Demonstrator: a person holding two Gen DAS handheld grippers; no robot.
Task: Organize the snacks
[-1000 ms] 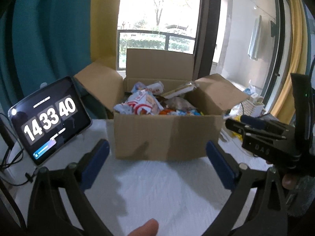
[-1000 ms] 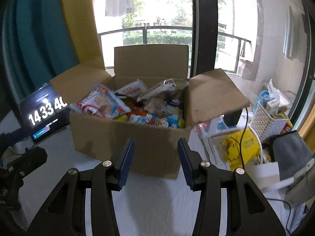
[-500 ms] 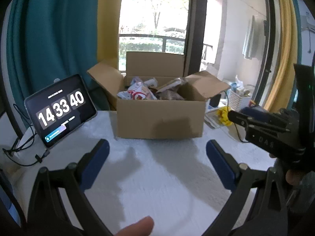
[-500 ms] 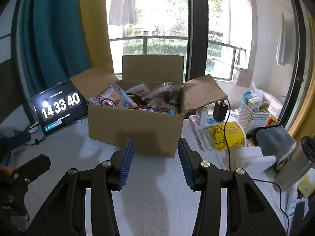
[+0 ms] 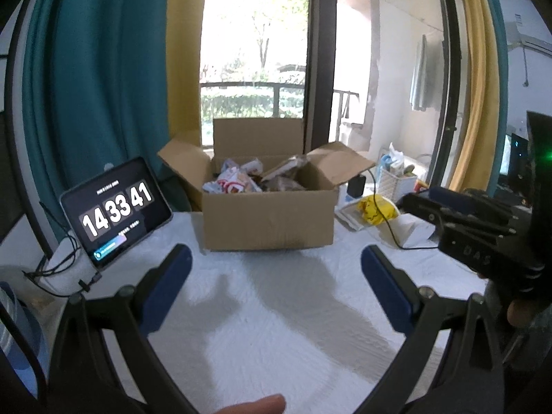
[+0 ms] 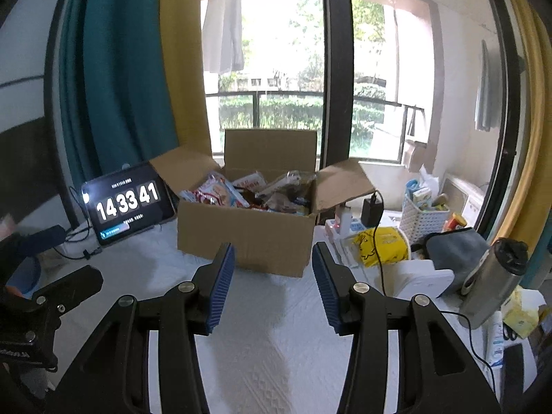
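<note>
An open cardboard box (image 5: 269, 220) stands on the white cloth, flaps spread, full of snack packets (image 5: 234, 183). It also shows in the right wrist view (image 6: 241, 238) with its packets (image 6: 220, 193). My left gripper (image 5: 274, 258) is wide open and empty, held well back from the box over the cloth. My right gripper (image 6: 272, 252) is open and empty, also back from the box. The right gripper's body shows at the right edge of the left wrist view (image 5: 476, 234).
A tablet clock (image 5: 115, 212) leans left of the box, with cables beside it. Right of the box are a yellow packet (image 6: 383, 245), a white basket (image 6: 422, 214), a charger with cable (image 6: 371, 207), a grey pouch (image 6: 452, 245), a white box (image 6: 424, 276) and a steel flask (image 6: 493, 279).
Both grippers have pulled back from the box, which now looks smaller and farther. The clock went from 14:33:40 to 14:33:41. Both stay open and empty.
</note>
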